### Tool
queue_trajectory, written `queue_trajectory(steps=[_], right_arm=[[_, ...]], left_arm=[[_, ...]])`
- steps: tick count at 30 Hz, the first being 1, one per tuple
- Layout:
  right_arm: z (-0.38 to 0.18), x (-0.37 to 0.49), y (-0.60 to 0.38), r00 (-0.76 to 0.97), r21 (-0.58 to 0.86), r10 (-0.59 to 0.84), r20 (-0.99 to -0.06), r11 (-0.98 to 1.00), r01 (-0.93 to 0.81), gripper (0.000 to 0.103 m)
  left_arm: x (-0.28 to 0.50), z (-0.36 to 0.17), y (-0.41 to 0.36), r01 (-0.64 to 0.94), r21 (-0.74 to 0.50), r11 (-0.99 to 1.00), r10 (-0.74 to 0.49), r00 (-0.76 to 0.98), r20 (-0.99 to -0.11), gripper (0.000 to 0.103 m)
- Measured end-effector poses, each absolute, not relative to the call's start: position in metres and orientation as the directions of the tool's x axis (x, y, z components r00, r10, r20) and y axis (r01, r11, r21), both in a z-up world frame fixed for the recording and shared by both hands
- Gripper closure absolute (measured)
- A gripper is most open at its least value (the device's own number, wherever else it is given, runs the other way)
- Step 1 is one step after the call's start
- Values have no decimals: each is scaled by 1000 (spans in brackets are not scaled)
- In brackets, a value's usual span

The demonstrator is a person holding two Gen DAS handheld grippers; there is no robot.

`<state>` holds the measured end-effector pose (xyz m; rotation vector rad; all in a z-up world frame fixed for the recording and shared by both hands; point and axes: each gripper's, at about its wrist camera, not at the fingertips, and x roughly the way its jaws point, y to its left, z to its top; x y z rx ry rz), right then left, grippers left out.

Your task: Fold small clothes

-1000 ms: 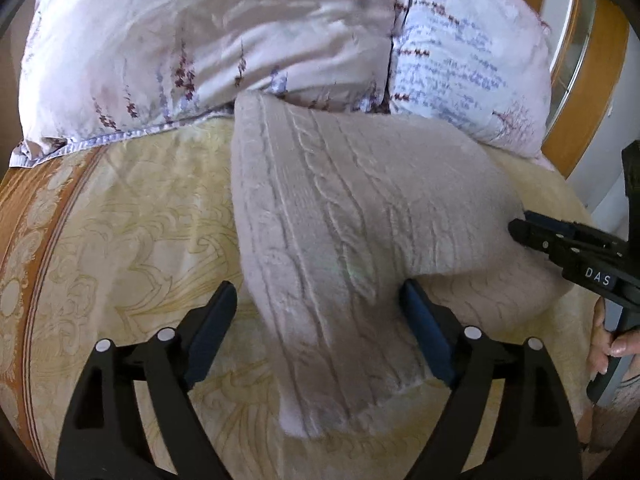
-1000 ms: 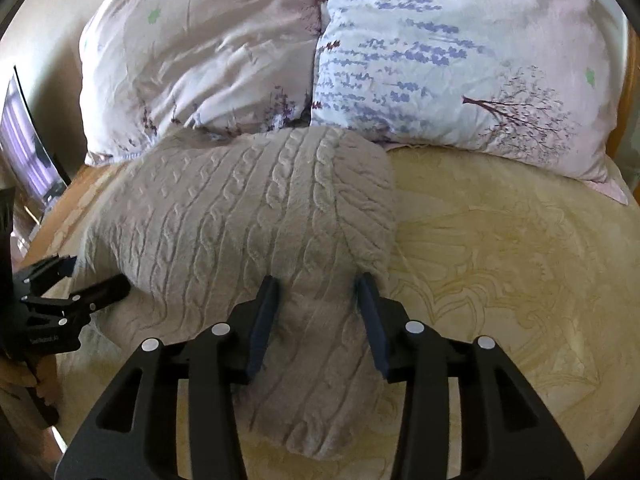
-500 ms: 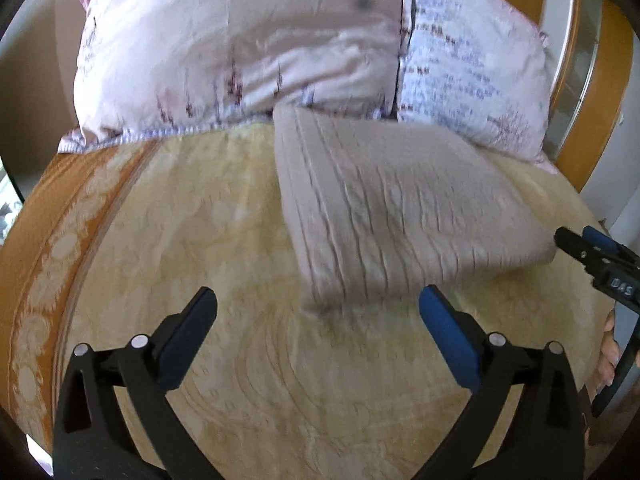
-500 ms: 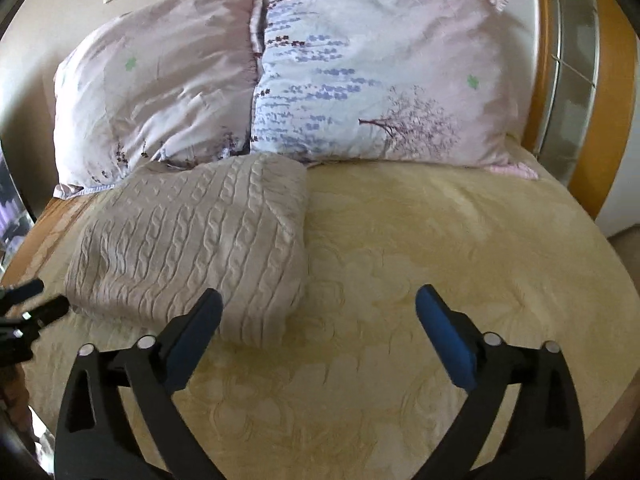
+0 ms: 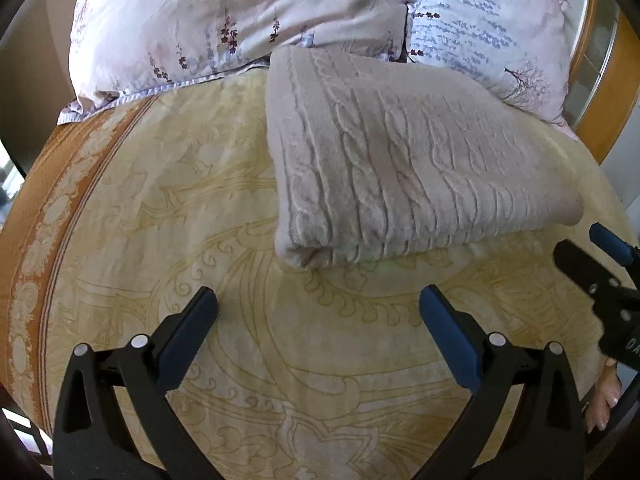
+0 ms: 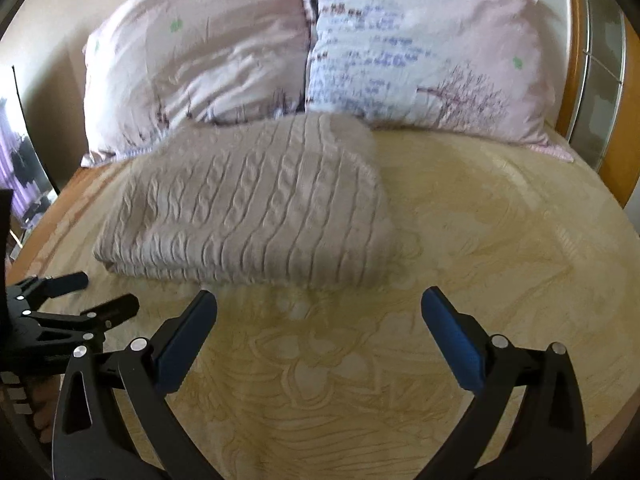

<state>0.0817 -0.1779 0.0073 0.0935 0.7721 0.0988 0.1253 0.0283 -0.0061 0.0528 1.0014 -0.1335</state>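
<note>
A beige cable-knit sweater [image 5: 400, 168] lies folded into a flat rectangle on the yellow bedspread [image 5: 200, 200], its far edge against the pillows. It also shows in the right wrist view [image 6: 248, 204]. My left gripper [image 5: 318, 312] is open and empty, a little short of the sweater's near edge. My right gripper [image 6: 319, 312] is open and empty, just in front of the sweater's near right corner. The right gripper shows at the right edge of the left wrist view [image 5: 592, 256], and the left gripper at the left edge of the right wrist view [image 6: 80, 292].
Two floral pillows [image 6: 200, 60] [image 6: 420, 48] lie at the head of the bed. A wooden headboard [image 6: 612, 80] curves along the right. The bedspread's orange border [image 5: 36, 240] runs along the left bed edge.
One second ago both grippers held the sweater's folded end. They let go, opened wide and pulled back; the sweater now lies flat and folded.
</note>
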Motion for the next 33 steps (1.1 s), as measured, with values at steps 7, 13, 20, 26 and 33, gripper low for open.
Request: queue_trajectory(steps=[7, 13, 20, 26, 33], right_arm=[[0, 85, -168, 689, 75, 90, -720, 996, -52, 1], [-8, 91, -169, 657, 66, 73, -750, 997, -34, 1], [-11, 94, -168, 639, 57, 65, -767, 998, -33, 1], [-12, 95, -168, 630, 49, 56, -774, 998, -29, 1], [-12, 95, -168, 630, 49, 57, -774, 998, -30, 1]], left_arm=[[125, -10, 24, 126, 15, 992, -54, 523, -851, 2], [127, -11, 23, 114, 22, 993, -40, 517, -855, 2], [128, -11, 23, 110, 22, 994, -38, 515, -856, 2], [128, -11, 23, 111, 23, 994, -38, 518, -855, 2], [128, -11, 23, 112, 23, 993, -39, 520, -853, 2]])
